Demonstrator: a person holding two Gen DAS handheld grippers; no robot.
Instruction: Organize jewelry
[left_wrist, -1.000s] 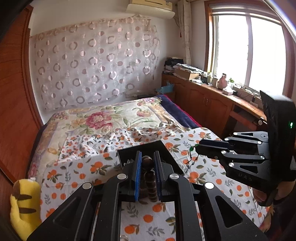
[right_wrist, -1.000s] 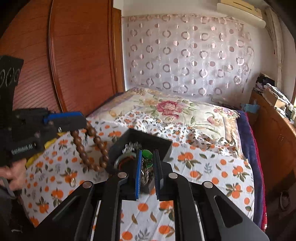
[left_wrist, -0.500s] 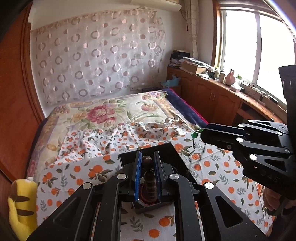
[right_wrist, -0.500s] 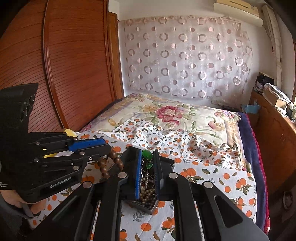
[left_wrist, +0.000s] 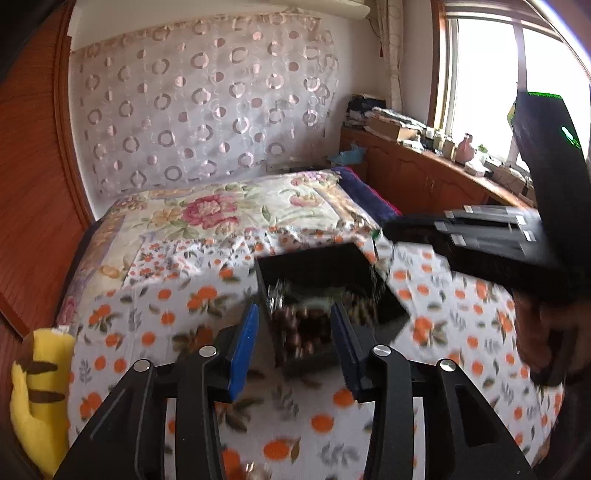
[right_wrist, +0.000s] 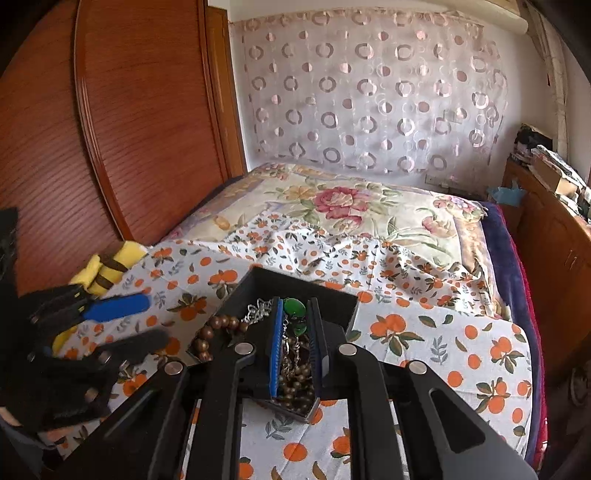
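Over black box (right_wrist: 295, 291) | left gripper (left_wrist: 293, 332) jaws spread, empty | right gripper (right_wrist: 295, 332) jaws pinching green-bead chain (right_wrist: 294, 306)

left gripper (left_wrist: 293, 341): matte black angular linkage arms, with round silver screw heads at the joints
left fingers (left_wrist: 243, 341): flat black bars faced with bright blue pads on the inner sides
right gripper (right_wrist: 295, 343): same black frame with triangular cut-outs and silver screws at the pivots
right fingers (right_wrist: 276, 349): narrow black bars lined with ribbed blue pads
right gripper body (left_wrist: 546, 177): tall black housing showing a small green light
right hand (left_wrist: 543, 332): bare skin, blurred
sleeves: not visible
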